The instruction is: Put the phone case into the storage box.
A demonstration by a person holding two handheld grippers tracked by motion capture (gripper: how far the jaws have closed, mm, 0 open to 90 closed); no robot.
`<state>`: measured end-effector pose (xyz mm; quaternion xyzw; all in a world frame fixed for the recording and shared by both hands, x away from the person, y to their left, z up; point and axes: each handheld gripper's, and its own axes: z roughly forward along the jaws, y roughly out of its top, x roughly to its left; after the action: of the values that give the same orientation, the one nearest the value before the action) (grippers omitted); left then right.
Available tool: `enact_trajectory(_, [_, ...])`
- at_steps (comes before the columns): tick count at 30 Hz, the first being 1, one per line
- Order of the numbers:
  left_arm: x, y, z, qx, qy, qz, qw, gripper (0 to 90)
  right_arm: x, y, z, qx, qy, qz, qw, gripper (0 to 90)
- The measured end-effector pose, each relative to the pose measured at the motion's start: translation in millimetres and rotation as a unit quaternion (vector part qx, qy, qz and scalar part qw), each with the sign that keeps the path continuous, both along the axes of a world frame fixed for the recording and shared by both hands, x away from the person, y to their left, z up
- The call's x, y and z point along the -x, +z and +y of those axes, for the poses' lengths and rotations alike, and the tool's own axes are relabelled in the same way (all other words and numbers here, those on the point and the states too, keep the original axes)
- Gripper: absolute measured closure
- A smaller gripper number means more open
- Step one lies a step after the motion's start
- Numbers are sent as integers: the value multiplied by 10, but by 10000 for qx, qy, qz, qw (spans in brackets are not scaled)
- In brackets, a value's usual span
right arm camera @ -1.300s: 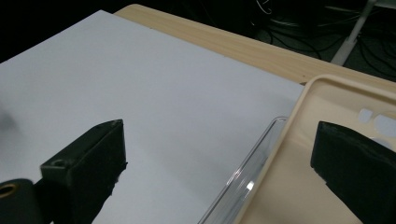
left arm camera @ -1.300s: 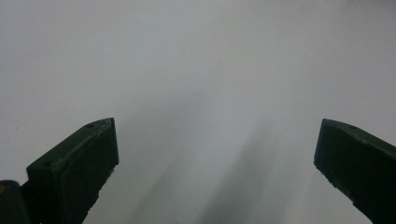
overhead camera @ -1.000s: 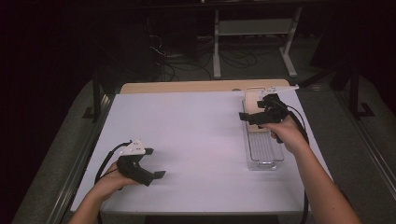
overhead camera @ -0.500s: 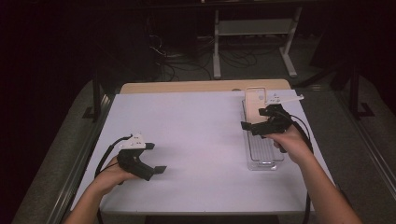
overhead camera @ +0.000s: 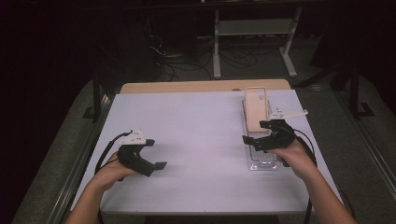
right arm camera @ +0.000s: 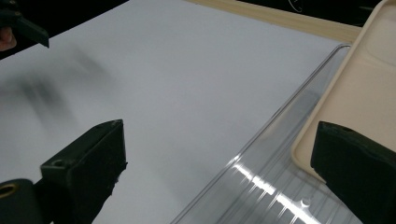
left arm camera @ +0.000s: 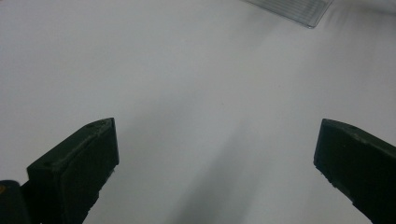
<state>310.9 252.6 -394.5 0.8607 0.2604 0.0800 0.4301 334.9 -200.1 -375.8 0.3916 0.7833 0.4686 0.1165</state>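
A clear plastic tray (overhead camera: 261, 161) lies lengthwise on the right of the white table. A beige phone case (overhead camera: 256, 109) rests in its far part. My right gripper (overhead camera: 254, 133) hovers over the tray's middle, just nearer than the case, open and holding nothing. In the right gripper view its open jaws (right arm camera: 222, 130) straddle the tray's rim (right arm camera: 261, 154), with the case (right arm camera: 359, 88) at the right. My left gripper (overhead camera: 155, 159) is held low over the near left of the table, open and empty. The left gripper view has the wide-open left gripper (left arm camera: 218, 135) over bare table.
A corner of the clear tray (left arm camera: 294, 8) shows at the top of the left gripper view. A wooden strip (overhead camera: 201, 87) borders the table's far edge. Beyond it the floor is dark, with cables and a white stand (overhead camera: 254, 28).
My right gripper has drawn back toward the person along the tray, from over the case to the tray's middle. The left gripper has barely shifted.
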Motion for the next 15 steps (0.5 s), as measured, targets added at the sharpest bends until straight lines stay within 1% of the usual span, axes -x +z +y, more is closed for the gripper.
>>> enact_trajectory(2, [5,-8,-11,-32,-23,-59,10000,0,52,-11,-21,-38,24,-5,10000,28])
enact_trajectory(4, [22,-7,-17,-49,-26,-34,10000,0,106,-25,-37,-89,29,-23,10000,28])
enact_trajectory(5, [31,-9,-19,-22,-16,-26,10000,0,135,-31,-41,-91,26,20,10000,28])
enact_trajectory(6, [40,-13,-23,-2,-8,-16,10000,0,158,-42,-47,-90,41,2,10000,28])
enact_trajectory(8, [45,-18,-20,-75,-71,-34,9999,0,211,-66,-60,-111,59,16,9999,28])
enact_trajectory(10, [52,-28,-26,-36,-65,-27,10000,0,259,-87,-74,-123,75,13,9999,28])
enact_trajectory(15, [59,-26,-25,-76,-138,-26,9999,0,369,-126,-106,-139,113,22,9998,28])
